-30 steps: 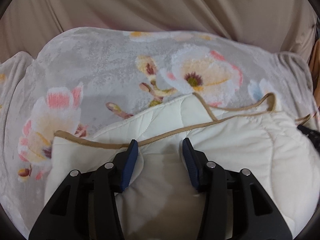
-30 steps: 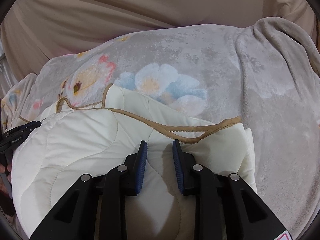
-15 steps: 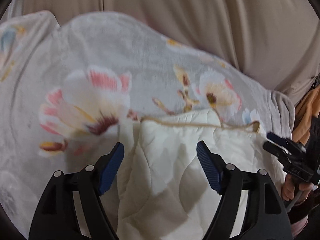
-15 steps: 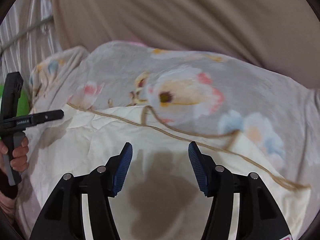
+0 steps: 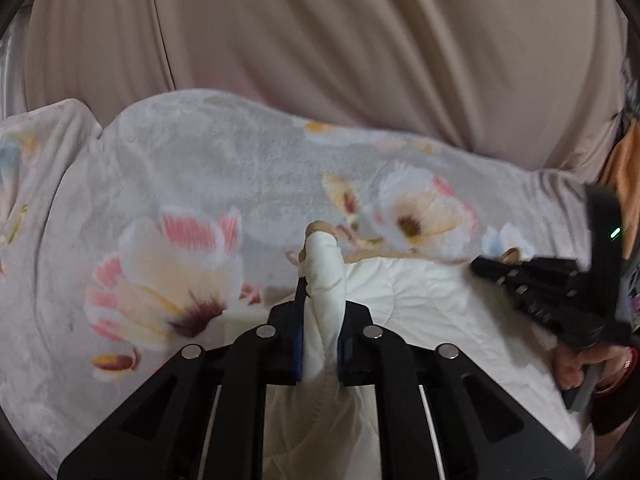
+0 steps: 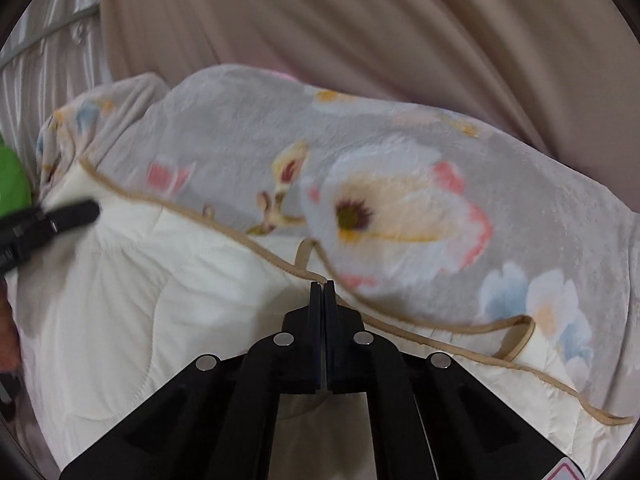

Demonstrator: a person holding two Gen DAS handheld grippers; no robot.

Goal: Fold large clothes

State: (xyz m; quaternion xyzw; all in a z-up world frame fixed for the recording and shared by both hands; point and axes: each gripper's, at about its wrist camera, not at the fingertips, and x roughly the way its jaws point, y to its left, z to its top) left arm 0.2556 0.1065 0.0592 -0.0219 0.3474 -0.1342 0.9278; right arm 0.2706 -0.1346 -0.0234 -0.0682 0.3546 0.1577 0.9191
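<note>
Since the cream quilted cover (image 5: 420, 292) looks soft, padded and light, grip its tan-bound edge. Left gripper (image 5: 320, 308) is closing, pinching a bunched fold; right gripper (image 6: 323, 300) is pressed together at the binding, hold unclear.

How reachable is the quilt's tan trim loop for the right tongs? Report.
Probably yes: the tan trim loop lies uncovered right of the right tongs, nothing between; they are shut, though.
</note>
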